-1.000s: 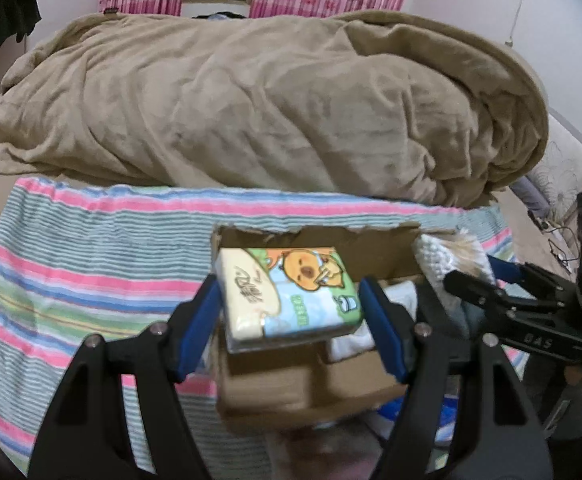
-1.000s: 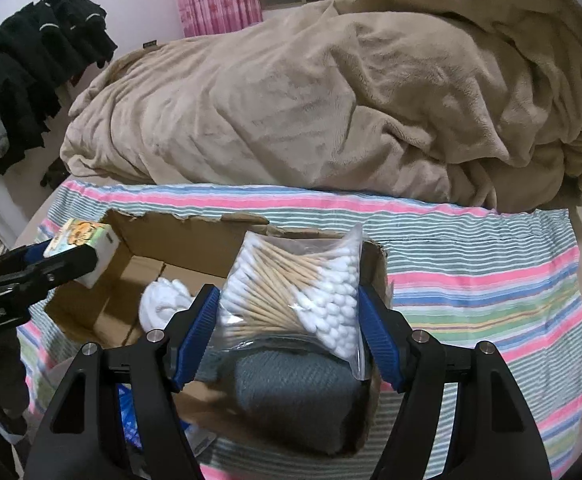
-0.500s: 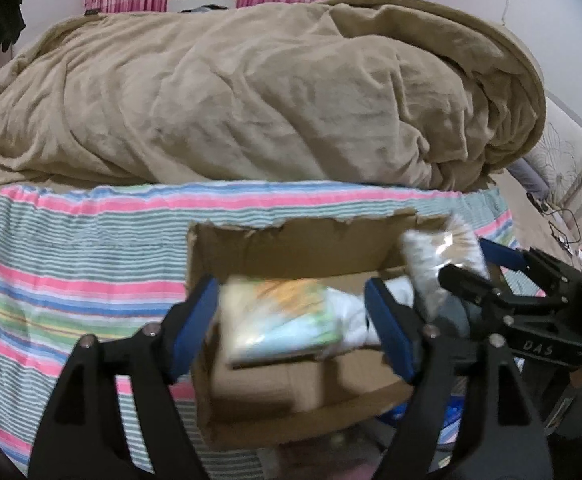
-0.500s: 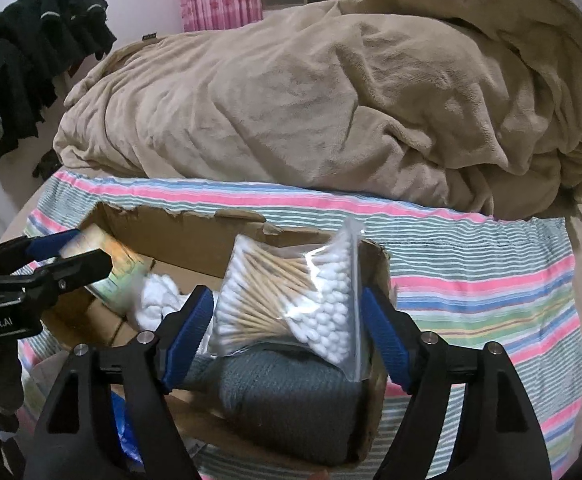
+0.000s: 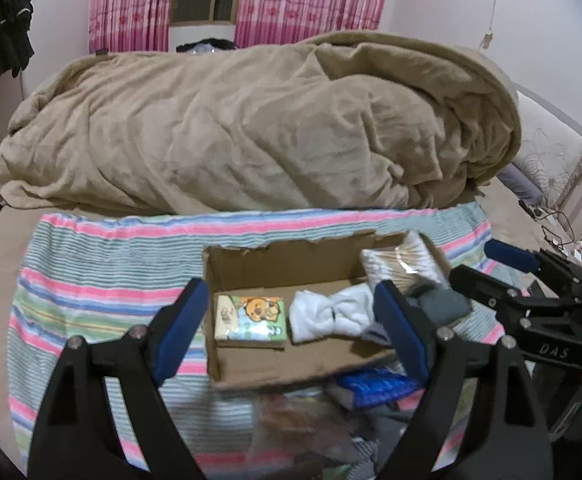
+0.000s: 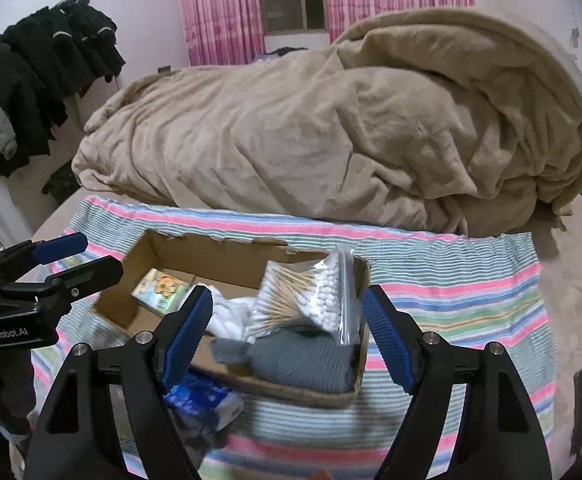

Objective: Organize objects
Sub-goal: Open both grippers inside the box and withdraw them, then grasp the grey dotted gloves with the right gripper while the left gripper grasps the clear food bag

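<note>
An open cardboard box [image 5: 275, 258] [image 6: 195, 252] sits on a striped cloth on the bed. Inside lie a tissue pack with a cartoon bear [image 5: 251, 317] [image 6: 163, 286] at the left, a white cloth [image 5: 331, 312] [image 6: 229, 314], a grey knit item [image 5: 437, 304] [image 6: 303, 360] and a bag of cotton swabs [image 5: 401, 258] [image 6: 303, 296] leaning on the right end. My left gripper [image 5: 291, 332] is open and empty above the box's near side. My right gripper [image 6: 287, 336] is open and empty, just short of the swab bag.
A blue packet [image 5: 375, 386] [image 6: 203, 394] and blurred loose items lie in front of the box. The striped cloth [image 5: 103, 280] [image 6: 451, 292] spreads to both sides. A big tan blanket [image 5: 251, 128] [image 6: 331, 132] is heaped behind. Dark clothes [image 6: 47, 72] hang at the left.
Both grippers let go and pulled back and up. The tissue pack dropped into the box's left end; the swab bag now rests on the grey knit item.
</note>
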Action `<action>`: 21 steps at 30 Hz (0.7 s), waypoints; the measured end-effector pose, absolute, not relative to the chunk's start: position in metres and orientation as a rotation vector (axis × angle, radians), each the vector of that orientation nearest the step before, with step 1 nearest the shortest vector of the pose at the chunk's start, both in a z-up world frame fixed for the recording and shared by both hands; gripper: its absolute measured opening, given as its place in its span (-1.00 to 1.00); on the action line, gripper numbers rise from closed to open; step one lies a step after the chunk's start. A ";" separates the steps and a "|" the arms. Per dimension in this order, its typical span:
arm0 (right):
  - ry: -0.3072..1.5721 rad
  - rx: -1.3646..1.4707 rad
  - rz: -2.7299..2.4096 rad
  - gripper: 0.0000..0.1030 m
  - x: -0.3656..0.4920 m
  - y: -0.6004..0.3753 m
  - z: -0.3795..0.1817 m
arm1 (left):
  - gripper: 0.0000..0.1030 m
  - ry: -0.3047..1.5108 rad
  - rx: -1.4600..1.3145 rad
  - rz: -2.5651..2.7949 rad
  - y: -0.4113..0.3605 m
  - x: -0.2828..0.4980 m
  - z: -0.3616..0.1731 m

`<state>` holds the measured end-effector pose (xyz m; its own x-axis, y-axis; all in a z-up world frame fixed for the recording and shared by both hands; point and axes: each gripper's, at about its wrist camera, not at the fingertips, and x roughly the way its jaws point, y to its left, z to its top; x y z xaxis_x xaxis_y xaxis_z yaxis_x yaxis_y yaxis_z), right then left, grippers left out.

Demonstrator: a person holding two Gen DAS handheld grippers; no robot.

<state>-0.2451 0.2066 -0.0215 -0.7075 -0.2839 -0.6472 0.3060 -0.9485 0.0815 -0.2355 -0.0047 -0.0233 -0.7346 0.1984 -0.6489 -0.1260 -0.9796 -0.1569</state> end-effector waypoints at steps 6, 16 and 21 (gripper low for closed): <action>0.039 0.944 -2.646 0.56 -0.216 0.209 0.001 | 0.68 -0.170 -1.000 2.797 -0.007 -0.200 -0.002; 0.038 0.894 -2.647 0.56 -0.177 0.211 0.028 | 0.70 -0.121 -0.953 2.863 -0.008 -0.144 0.015; -0.005 0.902 -2.621 0.56 -0.159 0.212 0.033 | 0.70 -0.142 -0.948 2.865 -0.011 -0.124 0.022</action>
<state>-0.1594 0.2119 0.0332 -0.7280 -0.3424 -0.5939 0.3401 -0.9326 0.1207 -0.1245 -0.0110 0.0221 -0.7967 0.1431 -0.5871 -0.0844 -0.9884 -0.1262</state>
